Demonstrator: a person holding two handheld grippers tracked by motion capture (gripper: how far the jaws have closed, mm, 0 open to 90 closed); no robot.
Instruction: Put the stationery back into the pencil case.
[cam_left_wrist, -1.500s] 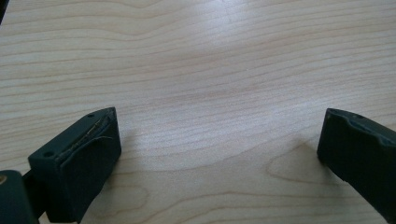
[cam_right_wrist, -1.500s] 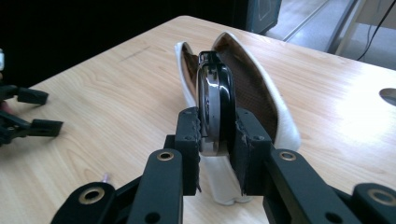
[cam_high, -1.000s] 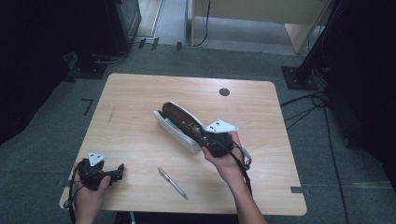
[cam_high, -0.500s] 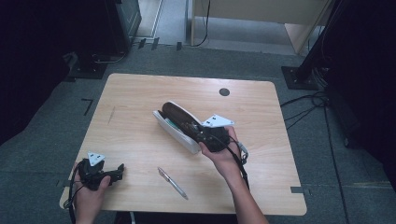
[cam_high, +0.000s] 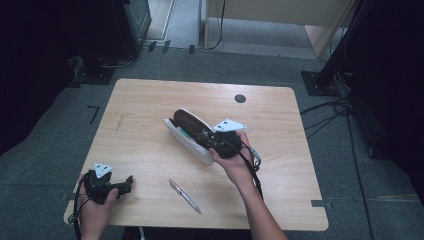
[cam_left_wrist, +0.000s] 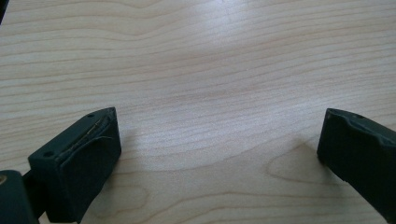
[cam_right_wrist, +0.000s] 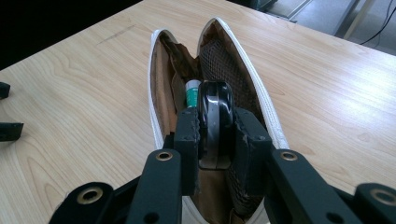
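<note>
A long white-edged pencil case (cam_high: 184, 127) lies open at the table's middle, brown inside (cam_right_wrist: 161, 88). My right gripper (cam_high: 214, 143) is at its near end, shut on a black round disc-like object (cam_right_wrist: 215, 109) held edge-up over the opening (cam_right_wrist: 215, 122). A green and white tube (cam_right_wrist: 192, 90) lies inside the case just beyond the disc. My left gripper (cam_high: 124, 184) rests near the table's front left corner, open, with bare wood between its jaws (cam_left_wrist: 219, 140). A silver pen (cam_high: 185, 196) lies on the table between the two hands.
The wooden table (cam_high: 150, 105) has a small black round hole (cam_high: 240, 98) near its far edge. Black stands and cables sit on the grey floor around it. Bare wood stretches left of the case and along the right side.
My right gripper has moved a little left and farther over the case with the black disc in it. The left gripper has stayed put.
</note>
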